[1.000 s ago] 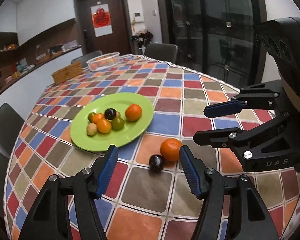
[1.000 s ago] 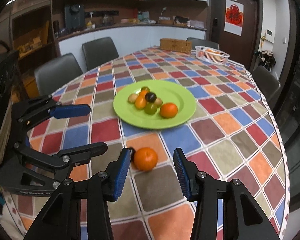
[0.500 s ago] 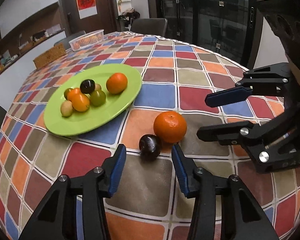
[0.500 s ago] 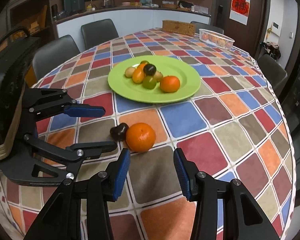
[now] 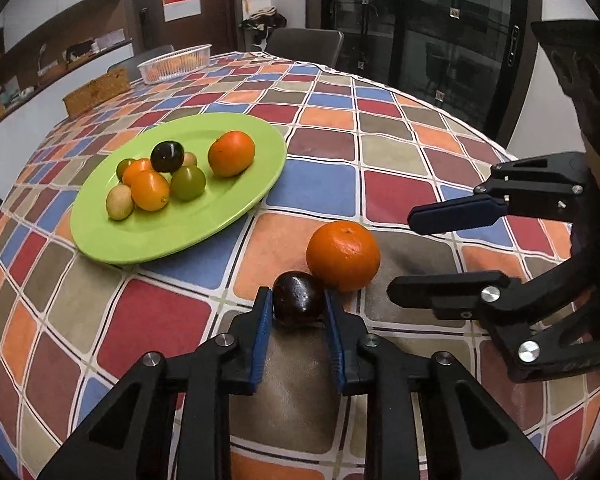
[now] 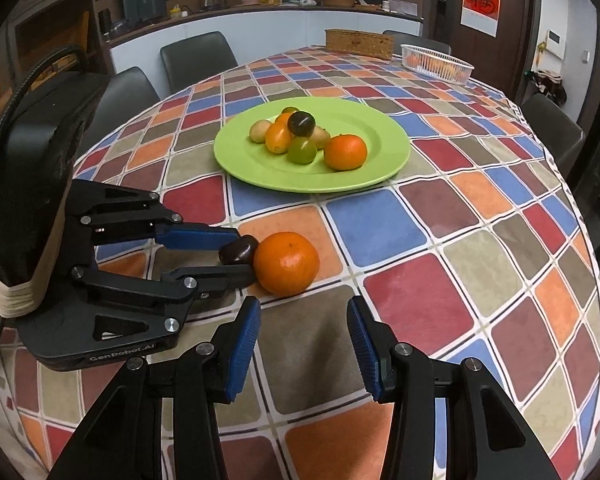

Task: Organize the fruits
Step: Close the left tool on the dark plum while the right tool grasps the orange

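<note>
Fruit sits in two spots on the surface (image 5: 396, 196), which has a cloth of many colored squares. A dark plum (image 5: 299, 299) lies on the cloth, and the left gripper (image 5: 296, 306) has its blue jaws on both sides of it, pressed close, so it is gripping the plum. The same plum (image 6: 239, 249) shows from the right wrist view, tucked between the left gripper's (image 6: 236, 254) two jaws. A big orange (image 5: 343, 255) rests right beside the plum and touches it. The right gripper (image 6: 303, 316) has its jaws wide apart and holds nothing; it sits near the orange (image 6: 287, 263), just in front of it. A green plate (image 5: 236, 204) lies farther back on the cloth, apart from the plum and the orange. On the green plate are another orange (image 5: 231, 153), a second dark plum (image 5: 166, 156), a green fruit (image 5: 187, 182) and some small orange and yellow fruits in a little heap. A white basket (image 5: 175, 63) and a woven box (image 5: 96, 92) stand at the far edge.
</note>
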A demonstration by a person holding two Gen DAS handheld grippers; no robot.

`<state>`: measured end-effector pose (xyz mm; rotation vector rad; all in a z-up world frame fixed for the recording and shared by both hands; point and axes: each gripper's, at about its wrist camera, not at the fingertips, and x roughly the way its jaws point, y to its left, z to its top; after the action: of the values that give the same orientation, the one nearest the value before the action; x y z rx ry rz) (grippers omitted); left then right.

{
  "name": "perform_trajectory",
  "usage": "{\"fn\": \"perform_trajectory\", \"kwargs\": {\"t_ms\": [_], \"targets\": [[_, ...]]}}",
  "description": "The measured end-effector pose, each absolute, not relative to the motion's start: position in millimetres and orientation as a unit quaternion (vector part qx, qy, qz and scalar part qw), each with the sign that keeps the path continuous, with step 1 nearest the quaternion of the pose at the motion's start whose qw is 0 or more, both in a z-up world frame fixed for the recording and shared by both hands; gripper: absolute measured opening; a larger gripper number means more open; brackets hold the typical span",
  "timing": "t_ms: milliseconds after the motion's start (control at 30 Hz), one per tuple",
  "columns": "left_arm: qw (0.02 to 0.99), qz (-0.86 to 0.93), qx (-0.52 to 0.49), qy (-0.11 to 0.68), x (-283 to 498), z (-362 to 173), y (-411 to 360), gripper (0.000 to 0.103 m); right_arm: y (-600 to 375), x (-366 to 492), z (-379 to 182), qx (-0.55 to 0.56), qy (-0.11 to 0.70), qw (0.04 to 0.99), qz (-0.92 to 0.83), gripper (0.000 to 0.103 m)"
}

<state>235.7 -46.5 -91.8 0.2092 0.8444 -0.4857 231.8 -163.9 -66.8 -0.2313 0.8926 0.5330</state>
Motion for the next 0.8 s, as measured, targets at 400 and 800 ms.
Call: {"fn": "perform_trajectory", "kwargs": {"t_ms": [400,800], "targets": [[0.896,-0.185,0.052,0.401,224,-76,-14,0.026,-149,244,-75,-0.091,0.436,0.856,0.263,0.046],[0.900,-0.169,0.033,0.400,224,-73,-3,0.026,-140,254,-78,-0.093,0.440,0.856,0.255,0.045]]}}
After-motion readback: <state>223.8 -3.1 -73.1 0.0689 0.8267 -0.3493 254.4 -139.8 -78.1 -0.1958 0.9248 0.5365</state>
